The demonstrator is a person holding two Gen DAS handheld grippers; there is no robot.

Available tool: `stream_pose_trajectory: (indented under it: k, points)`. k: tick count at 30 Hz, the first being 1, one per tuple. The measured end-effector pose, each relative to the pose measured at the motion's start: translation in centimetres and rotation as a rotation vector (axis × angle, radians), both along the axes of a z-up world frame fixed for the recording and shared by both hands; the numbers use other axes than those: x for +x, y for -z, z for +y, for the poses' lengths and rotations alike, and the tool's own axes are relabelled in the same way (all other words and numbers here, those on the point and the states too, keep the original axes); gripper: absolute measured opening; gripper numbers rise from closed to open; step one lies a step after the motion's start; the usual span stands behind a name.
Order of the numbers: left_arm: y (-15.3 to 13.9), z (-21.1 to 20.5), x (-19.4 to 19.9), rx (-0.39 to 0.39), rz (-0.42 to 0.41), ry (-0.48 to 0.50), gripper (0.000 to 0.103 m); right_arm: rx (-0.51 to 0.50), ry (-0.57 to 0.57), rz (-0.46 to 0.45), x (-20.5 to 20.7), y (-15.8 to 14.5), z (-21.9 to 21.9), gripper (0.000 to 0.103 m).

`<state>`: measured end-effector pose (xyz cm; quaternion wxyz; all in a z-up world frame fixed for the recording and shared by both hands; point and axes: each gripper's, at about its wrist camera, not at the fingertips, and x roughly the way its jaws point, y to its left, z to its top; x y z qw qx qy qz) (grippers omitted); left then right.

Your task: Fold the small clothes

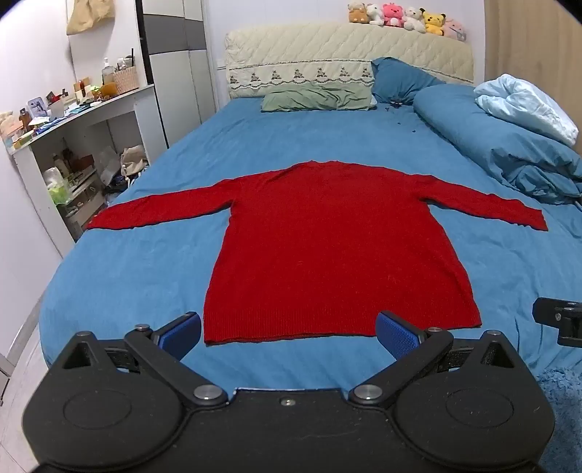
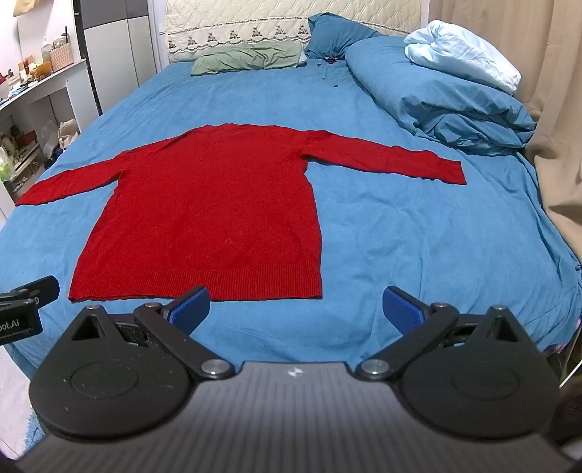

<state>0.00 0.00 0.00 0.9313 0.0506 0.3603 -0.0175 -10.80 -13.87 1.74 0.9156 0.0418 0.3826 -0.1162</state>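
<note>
While both hand-held grippers, left (image 1: 289, 333) and right (image 2: 296, 303), hung spread apart, the soft red knit sweater (image 1: 338, 251) lay flat on the blue bed (image 1: 145, 262), likely best pinched at its near ribbed hem.

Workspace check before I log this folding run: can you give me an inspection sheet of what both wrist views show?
Surface: bed with blue sheet, mostly smooth with light wrinkles.
Job's things: red sweater lies flat, both sleeves spread out to the sides, hem toward the grippers, unfolded.
Clutter: green pillow, blue pillow, bunched blue duvet with a light blue blanket on it; small dark bits on the sheet near the pillows.
Grippers: left gripper open, empty, above the hem; right gripper open, empty, near the hem's right corner.
Cables: nothing seen.
Surroundings: plush toys on the headboard, crowded white shelf at left, curtain at right.
</note>
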Motion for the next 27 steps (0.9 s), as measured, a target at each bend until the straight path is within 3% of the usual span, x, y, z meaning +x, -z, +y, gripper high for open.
stream_pose_trajectory:
  k: [27]
  points:
    - [0.02,-0.18,0.02,0.002,-0.014,-0.003,0.103,0.000,0.001,0.006,0.08,-0.04,-0.02,0.103]
